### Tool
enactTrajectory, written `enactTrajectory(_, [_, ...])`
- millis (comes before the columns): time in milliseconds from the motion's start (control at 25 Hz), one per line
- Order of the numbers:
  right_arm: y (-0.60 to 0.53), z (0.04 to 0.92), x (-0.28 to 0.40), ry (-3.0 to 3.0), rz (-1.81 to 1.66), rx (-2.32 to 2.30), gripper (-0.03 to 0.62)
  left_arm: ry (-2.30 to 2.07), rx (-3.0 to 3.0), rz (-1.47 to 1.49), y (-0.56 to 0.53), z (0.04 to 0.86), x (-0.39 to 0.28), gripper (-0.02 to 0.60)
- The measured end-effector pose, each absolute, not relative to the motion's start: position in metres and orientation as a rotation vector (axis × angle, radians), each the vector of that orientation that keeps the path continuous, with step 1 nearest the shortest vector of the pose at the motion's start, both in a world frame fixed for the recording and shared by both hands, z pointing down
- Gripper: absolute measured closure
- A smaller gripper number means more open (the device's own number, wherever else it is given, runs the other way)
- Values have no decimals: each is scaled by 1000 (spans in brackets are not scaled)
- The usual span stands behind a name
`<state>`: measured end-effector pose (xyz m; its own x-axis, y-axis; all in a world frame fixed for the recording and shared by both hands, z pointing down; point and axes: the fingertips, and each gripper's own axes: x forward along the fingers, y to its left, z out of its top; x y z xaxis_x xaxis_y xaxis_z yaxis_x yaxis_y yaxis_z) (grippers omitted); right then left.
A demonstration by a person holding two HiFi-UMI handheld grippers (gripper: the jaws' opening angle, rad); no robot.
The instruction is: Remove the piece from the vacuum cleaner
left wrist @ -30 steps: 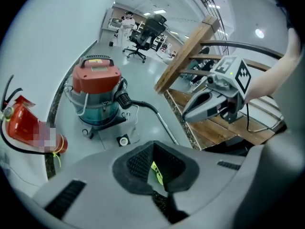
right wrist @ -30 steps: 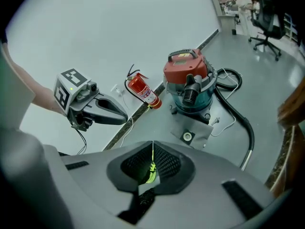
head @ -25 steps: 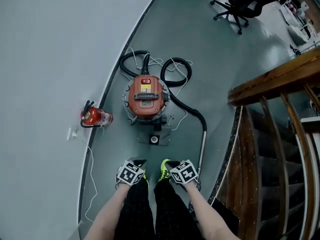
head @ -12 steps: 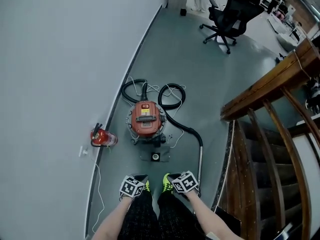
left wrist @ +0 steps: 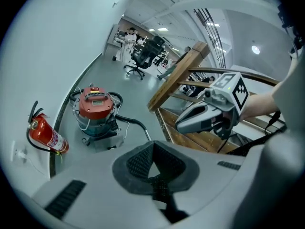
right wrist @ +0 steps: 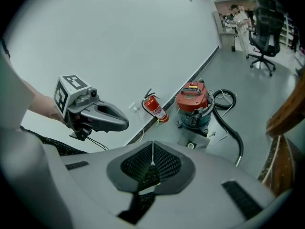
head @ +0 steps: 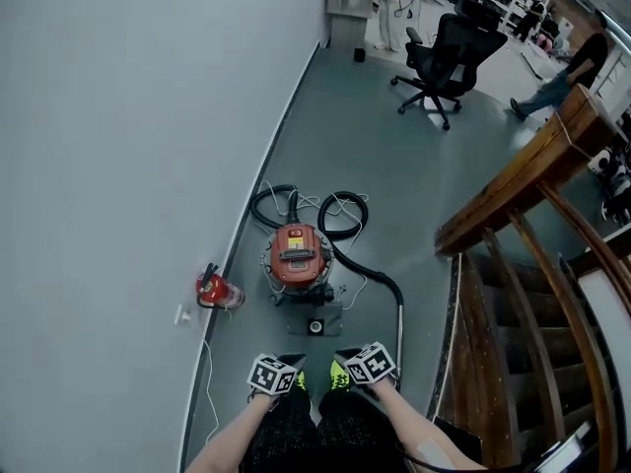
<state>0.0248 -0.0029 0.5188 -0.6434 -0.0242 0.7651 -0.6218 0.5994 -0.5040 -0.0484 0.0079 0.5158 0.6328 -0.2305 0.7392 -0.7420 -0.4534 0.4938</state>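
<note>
The red-topped canister vacuum cleaner (head: 299,256) stands on the grey floor (head: 394,156) close to the curved white wall (head: 128,116), well ahead of both grippers. Its black hose (head: 375,272) loops behind the canister and runs round its right side to a metal wand (head: 399,333) lying on the floor, with a small grey plate (head: 317,323) just in front of the canister. A red fire extinguisher (head: 219,291) lies to the vacuum's left, against the wall. The left gripper (left wrist: 151,152) has its jaws pressed together with nothing between them, and so does the right gripper (right wrist: 151,159) (the two are held side by side over the person's legs). A black office chair (head: 441,52) stands farther off, and a wooden stair railing (head: 513,180) is to the right.
</note>
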Motion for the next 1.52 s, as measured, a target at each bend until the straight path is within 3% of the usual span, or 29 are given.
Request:
enactTrajectory(960, [2,478,-8,-2157,954,609,574,-807,2042,634,13,470,-84,572])
enactTrajectory(1520, [51,458,19,-2234,998,588,574,-964,1952,600,74,464,-91,572])
